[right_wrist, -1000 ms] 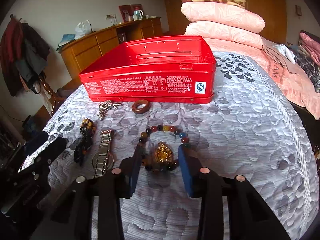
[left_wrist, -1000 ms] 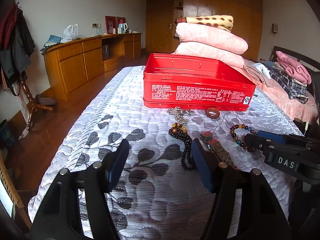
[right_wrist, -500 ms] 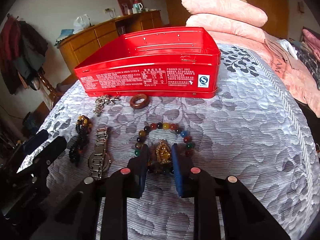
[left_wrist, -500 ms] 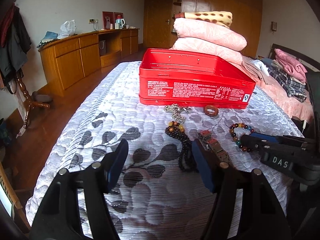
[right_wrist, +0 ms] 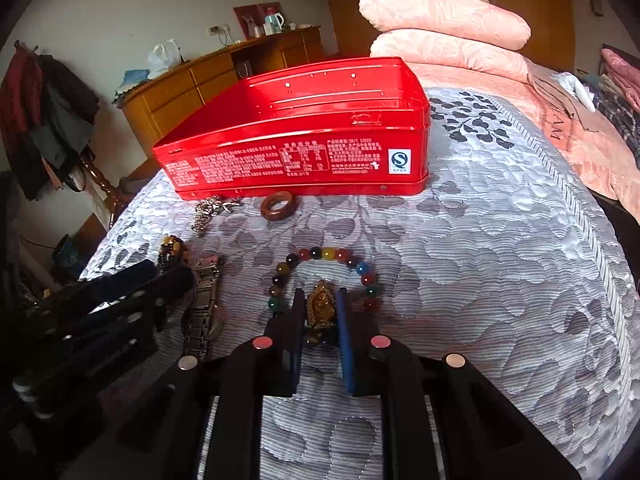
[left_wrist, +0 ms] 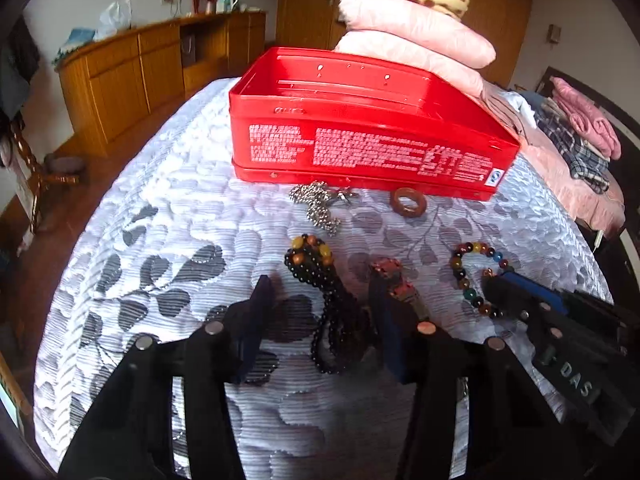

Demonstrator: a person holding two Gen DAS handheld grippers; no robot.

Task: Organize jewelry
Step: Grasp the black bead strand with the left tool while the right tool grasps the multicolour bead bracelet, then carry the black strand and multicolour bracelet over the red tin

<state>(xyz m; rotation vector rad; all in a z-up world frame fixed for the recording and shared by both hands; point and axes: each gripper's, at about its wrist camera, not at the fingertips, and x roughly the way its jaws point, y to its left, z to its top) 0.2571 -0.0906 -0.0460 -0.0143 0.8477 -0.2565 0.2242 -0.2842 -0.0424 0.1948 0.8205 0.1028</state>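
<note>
Pink pillows [left_wrist: 416, 44], wooden dresser [left_wrist: 160, 64], perhaps a kettle [right_wrist: 274, 22].

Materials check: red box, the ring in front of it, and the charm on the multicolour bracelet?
Red box: looks like painted tin; glossy, pressed ribs, rolled rim, printed label.
Ring: reddish-brown with a soft sheen, probably wood, possibly resin.
Charm: shiny gold-coloured figure, metal or plated; can't tell which. The right tool is shut on it.
Multicolour bracelet: glossy, partly translucent beads, glass or stone.
</note>
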